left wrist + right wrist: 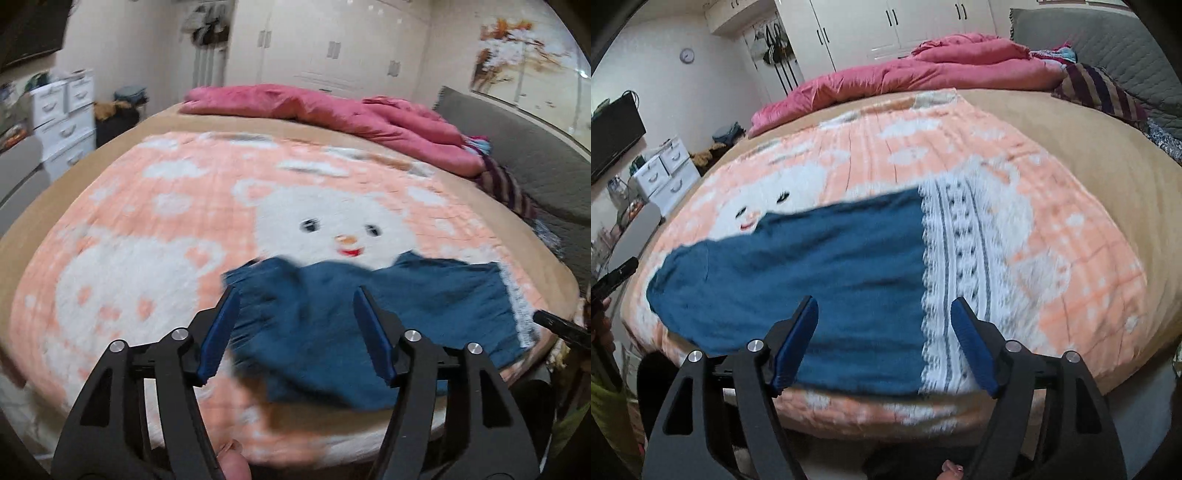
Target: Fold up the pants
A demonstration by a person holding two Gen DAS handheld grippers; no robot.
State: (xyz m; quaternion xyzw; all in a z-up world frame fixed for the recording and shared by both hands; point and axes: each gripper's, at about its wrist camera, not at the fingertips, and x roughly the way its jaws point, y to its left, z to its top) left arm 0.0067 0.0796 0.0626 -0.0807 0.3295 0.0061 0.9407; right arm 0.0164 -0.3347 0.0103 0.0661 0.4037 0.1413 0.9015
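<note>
Blue pants (369, 321) lay flat on bed (74, 195), long axis left-right. Left gripper (295, 332) over leg end, right gripper (884, 343) over waistband; both wide, empty.

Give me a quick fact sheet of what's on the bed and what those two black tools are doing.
pants: blue pants with a white patterned band at one end, lying flat
surface: peach blanket with a white bear print, on a bed
behind: pink quilt bunched at the bed's far side
left gripper: open, above the pants, holding nothing
right gripper: open, above the near edge of the pants, holding nothing
fold: not visibly started
sharpness: both views blurred
</note>
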